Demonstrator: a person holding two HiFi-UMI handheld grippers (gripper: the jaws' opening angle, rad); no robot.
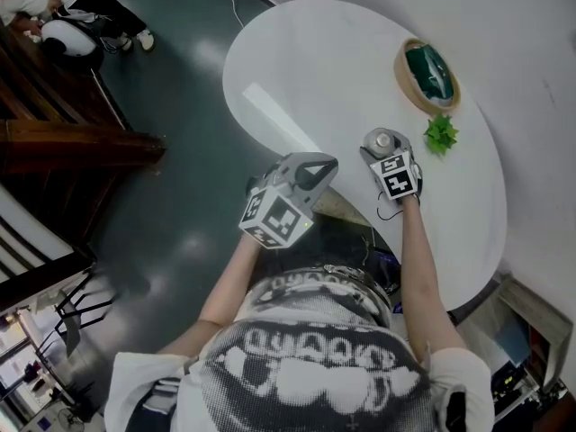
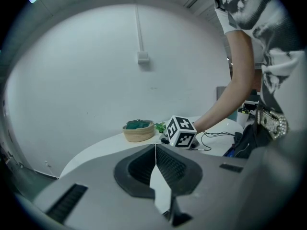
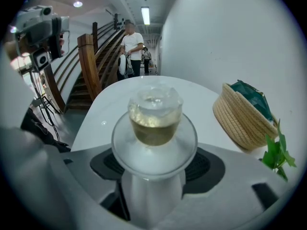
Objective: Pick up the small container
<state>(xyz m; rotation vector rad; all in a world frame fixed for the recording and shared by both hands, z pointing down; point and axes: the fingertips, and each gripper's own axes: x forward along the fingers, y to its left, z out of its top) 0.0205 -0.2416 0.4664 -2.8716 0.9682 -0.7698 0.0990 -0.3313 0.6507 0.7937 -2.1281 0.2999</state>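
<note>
Right gripper (image 3: 154, 174) around small container (image 3: 154, 123)

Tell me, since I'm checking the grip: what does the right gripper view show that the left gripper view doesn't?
Only the right gripper view: the small container clamped between the right tongs, plus a wooden staircase. Only the left gripper view: the left tongs closed on nothing, the right tool's marker cube and the person's forearm. Both: the woven basket, the green plant and the white table.
</note>
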